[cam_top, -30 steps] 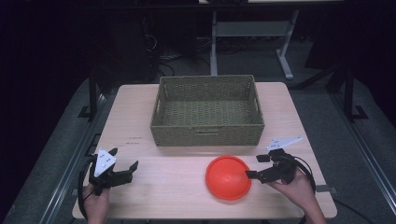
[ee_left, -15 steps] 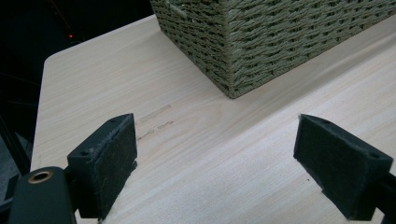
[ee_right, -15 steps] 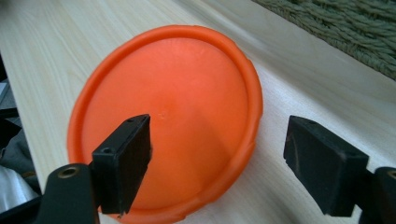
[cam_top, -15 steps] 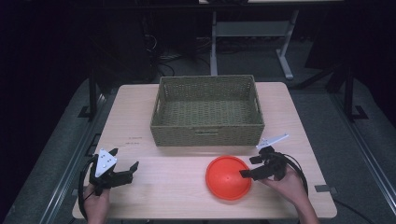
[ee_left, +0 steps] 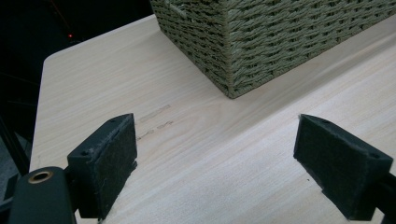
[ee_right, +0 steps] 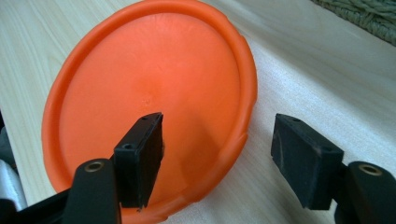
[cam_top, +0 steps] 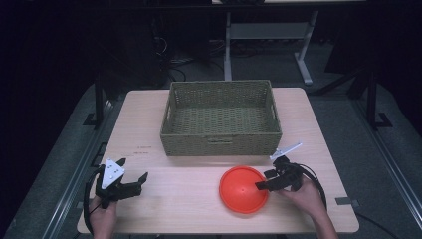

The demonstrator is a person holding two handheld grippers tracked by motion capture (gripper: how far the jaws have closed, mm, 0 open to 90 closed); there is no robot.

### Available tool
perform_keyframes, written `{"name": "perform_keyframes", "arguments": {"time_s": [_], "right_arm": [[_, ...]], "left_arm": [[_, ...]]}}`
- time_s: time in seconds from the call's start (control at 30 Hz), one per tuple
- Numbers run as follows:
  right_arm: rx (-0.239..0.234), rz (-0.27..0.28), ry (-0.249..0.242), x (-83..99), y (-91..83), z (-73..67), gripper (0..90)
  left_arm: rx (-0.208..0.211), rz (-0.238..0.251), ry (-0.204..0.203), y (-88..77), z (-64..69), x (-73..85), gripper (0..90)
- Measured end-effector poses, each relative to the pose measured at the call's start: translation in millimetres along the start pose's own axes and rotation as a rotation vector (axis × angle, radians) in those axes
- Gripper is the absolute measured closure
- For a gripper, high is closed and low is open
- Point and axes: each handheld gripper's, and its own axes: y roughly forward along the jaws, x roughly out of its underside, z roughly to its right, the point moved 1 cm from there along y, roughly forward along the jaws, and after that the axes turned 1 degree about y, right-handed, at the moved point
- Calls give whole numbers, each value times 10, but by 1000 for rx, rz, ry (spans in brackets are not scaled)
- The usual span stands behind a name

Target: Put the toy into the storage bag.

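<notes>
One orange disc (cam_top: 244, 189) lies face down on the near right part of the surface (cam_top: 189, 209), just in front of the woven basket (cam_top: 221, 119) and apart from it. It looks like thin moulded plastic with a rolled rim and a shallow domed back, so I judge it light, fairly stiff with a little flex, and smooth enough to slide when pushed. The dome gives nothing to pinch; the rim is the place to take hold, one jaw under the lip and one on top.

In the right gripper view the disc (ee_right: 149, 98) sits under the right gripper (ee_right: 217, 158), whose jaws are spread wide, one over the orange back and the other over bare wood beyond the rim; neither pinches anything. The rim lies flat on the wood, so getting beneath it may call for tilting or nudging the disc.

The left gripper (cam_top: 132, 186) rests near the front left corner, jaws spread and empty, pointing toward the basket's corner (ee_left: 280, 42).

Open wood runs between the two grippers, and the basket's interior is empty. The front edge is close behind the disc.
</notes>
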Motion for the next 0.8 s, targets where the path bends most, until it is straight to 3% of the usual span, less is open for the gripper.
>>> {"name": "perform_keyframes", "arguments": {"time_s": [0.8], "right_arm": [[-32, -12, 14, -2, 69, 29, 480]], "left_arm": [[4, 0, -3, 5, -2, 2, 128]]}}
